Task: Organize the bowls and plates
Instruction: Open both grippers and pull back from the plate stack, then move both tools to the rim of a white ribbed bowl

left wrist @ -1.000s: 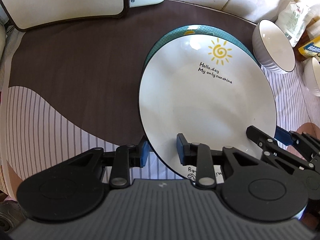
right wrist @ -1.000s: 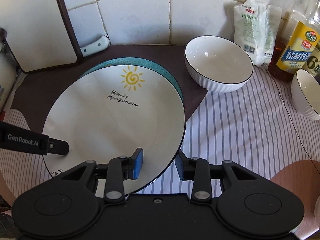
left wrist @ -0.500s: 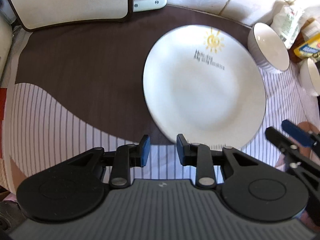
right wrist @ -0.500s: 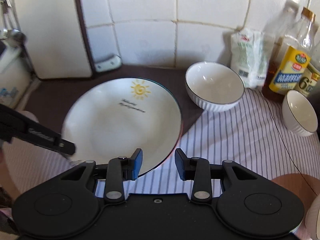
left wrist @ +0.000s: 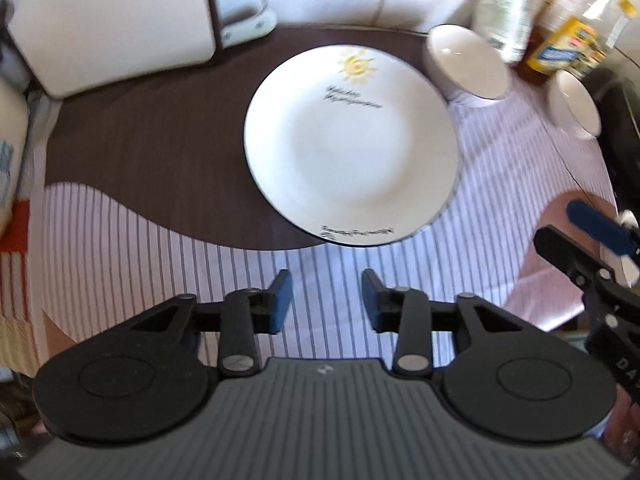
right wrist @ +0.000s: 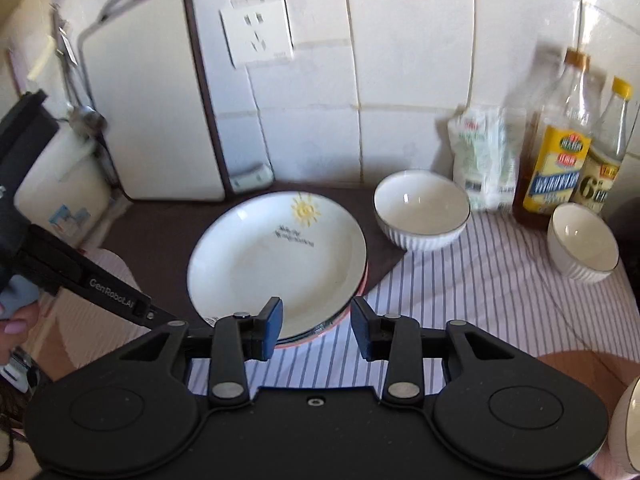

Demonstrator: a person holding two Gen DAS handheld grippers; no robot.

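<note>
A white plate with a yellow sun (left wrist: 352,148) (right wrist: 276,260) lies on top of a stack of plates, whose pink and teal rims show under it in the right wrist view. A white ribbed bowl (left wrist: 466,66) (right wrist: 422,210) stands to its right, and a smaller white bowl (left wrist: 576,106) (right wrist: 582,242) further right. My left gripper (left wrist: 326,300) is open and empty, above the cloth in front of the plate. My right gripper (right wrist: 316,320) is open and empty, just in front of the stack's near rim.
A white cutting board (right wrist: 152,120) leans on the tiled wall at the back left. A bag (right wrist: 482,160) and oil bottles (right wrist: 556,156) stand at the back right. Another bowl's rim (right wrist: 626,428) shows at the right edge. A striped cloth (left wrist: 160,264) covers the counter.
Both grippers have let go of the sun plate and pulled back and up. The plate now lies flat on the stack, covering the teal plate.
</note>
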